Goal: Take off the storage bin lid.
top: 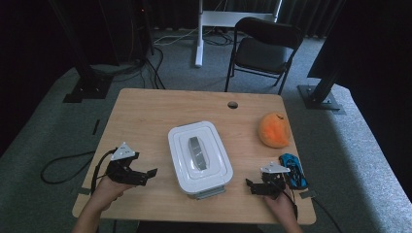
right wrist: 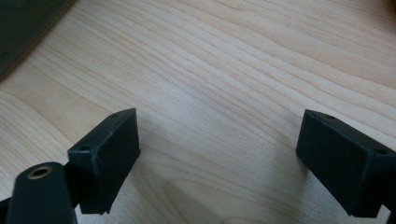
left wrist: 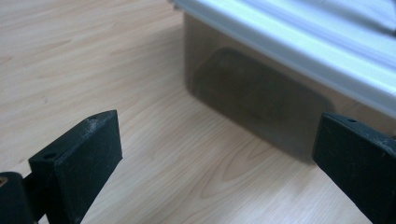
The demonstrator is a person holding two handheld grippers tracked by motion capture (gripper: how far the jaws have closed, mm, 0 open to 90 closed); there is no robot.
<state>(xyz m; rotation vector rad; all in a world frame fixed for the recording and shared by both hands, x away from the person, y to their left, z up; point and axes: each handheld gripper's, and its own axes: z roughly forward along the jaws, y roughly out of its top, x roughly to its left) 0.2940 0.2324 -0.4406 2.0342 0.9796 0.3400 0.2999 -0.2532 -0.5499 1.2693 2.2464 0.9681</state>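
Both claws gape empty, the left claw (top: 144,174) and right claw (top: 256,187) flanking the lidded white box (top: 199,156) at mid-frame on the counter (top: 141,114), seemingly poised to grasp it from either side.

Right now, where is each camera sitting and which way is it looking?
High view: above the person's side, looking forward and down on the table with the white lidded box; forearms, left gripper and right gripper show.
Left gripper view: rides the left gripper, facing the box's side; its open jaws show.
Right gripper view: rides the right gripper, facing bare wood; its open jaws show.
Shared: high and left gripper views both show the box.
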